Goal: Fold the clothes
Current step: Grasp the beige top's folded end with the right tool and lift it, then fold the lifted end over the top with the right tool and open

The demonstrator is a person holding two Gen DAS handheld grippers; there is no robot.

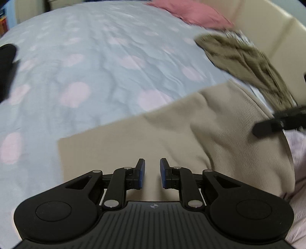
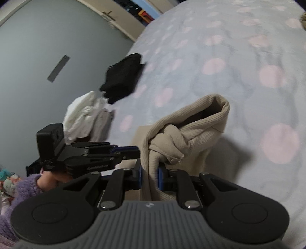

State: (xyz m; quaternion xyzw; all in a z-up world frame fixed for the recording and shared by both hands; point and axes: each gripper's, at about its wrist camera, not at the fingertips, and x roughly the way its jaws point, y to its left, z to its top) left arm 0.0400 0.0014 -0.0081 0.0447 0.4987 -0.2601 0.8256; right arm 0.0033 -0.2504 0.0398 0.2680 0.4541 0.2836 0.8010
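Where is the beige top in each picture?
Left wrist view: the beige top fills the lower right, lying on the bed.
Right wrist view: the beige top is in the middle, bunched up and pinched in the right hand-held gripper.
Shared landmark: the blue bedspread with pink spots.

My claws are black, with blue pads (image 1: 142, 172) on the fingers. The bedspread (image 1: 95, 76) is pale blue, dotted with soft pink spots. The ribbed top (image 2: 191, 134) in my right claw (image 2: 150, 177) is beige. At two o'clock from my left claw (image 1: 152, 171) lies an olive-brown garment (image 1: 239, 57), and at twelve o'clock a dusty pink pillow (image 1: 191, 13). From my right claw, at eleven o'clock, sit a black garment (image 2: 122, 76) and a white one (image 2: 82, 113). My sleeve (image 2: 24, 189) is fuzzy lilac. The door (image 2: 47, 47) is grey.
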